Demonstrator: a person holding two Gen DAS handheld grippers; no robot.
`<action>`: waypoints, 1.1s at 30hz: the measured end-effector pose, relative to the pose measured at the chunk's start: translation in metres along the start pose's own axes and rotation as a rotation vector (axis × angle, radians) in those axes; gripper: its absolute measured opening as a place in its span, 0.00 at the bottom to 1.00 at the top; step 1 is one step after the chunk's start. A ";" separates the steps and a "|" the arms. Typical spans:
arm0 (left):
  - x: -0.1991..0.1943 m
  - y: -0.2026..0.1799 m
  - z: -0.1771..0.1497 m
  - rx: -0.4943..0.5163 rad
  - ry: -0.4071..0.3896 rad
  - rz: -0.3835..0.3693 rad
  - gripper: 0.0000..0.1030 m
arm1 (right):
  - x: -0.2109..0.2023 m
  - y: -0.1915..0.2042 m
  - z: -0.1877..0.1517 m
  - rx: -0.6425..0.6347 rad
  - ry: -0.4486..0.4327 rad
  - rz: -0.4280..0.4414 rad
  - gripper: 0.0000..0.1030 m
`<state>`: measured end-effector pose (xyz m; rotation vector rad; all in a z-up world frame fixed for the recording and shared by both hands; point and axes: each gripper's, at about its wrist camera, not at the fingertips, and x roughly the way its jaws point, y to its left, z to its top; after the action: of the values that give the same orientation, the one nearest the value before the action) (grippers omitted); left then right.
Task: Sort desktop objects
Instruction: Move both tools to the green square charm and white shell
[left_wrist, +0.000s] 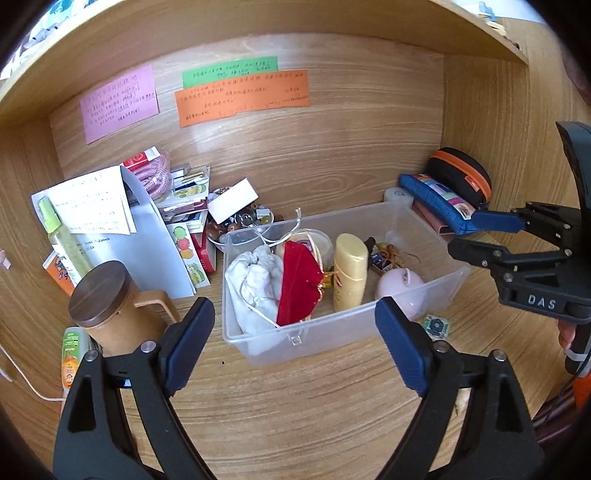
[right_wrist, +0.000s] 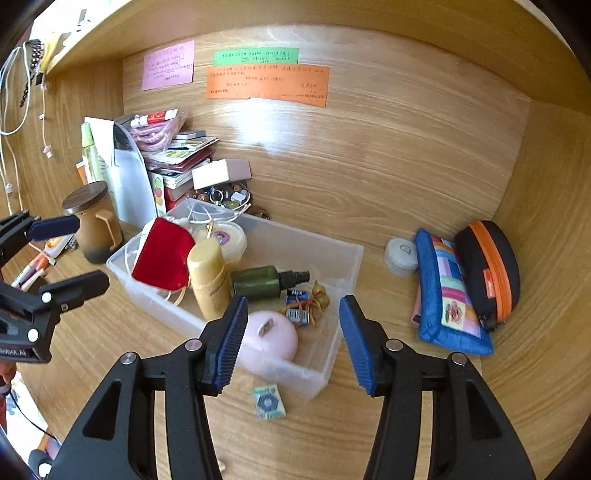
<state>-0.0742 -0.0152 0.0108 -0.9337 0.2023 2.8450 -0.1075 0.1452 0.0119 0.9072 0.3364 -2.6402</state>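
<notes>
Left wrist view shows both grippers empty, jaws apart, hovering before the bin (left_wrist: 295, 338), already filled with pouches and bottles. Between placements, I judge; 1 packet (right_wrist: 269, 401) lies on the surface beside it, probably the next pick for the right gripper (right_wrist: 293, 341).

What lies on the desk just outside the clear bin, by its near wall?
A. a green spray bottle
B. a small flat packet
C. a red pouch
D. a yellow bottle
B: the small packet lies on the bare wood just outside the bin; the other three are inside it.
</notes>
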 end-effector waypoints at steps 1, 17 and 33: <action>-0.001 -0.001 -0.001 -0.001 -0.001 -0.003 0.88 | -0.002 0.000 -0.003 -0.001 -0.001 -0.003 0.47; 0.018 -0.032 -0.043 -0.023 0.092 -0.082 0.89 | 0.012 -0.001 -0.073 0.016 0.125 0.024 0.47; 0.034 -0.041 -0.070 -0.047 0.164 -0.130 0.89 | 0.067 0.009 -0.085 0.013 0.228 0.105 0.42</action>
<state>-0.0536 0.0159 -0.0692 -1.1461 0.0883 2.6671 -0.1067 0.1487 -0.0969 1.1992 0.3167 -2.4509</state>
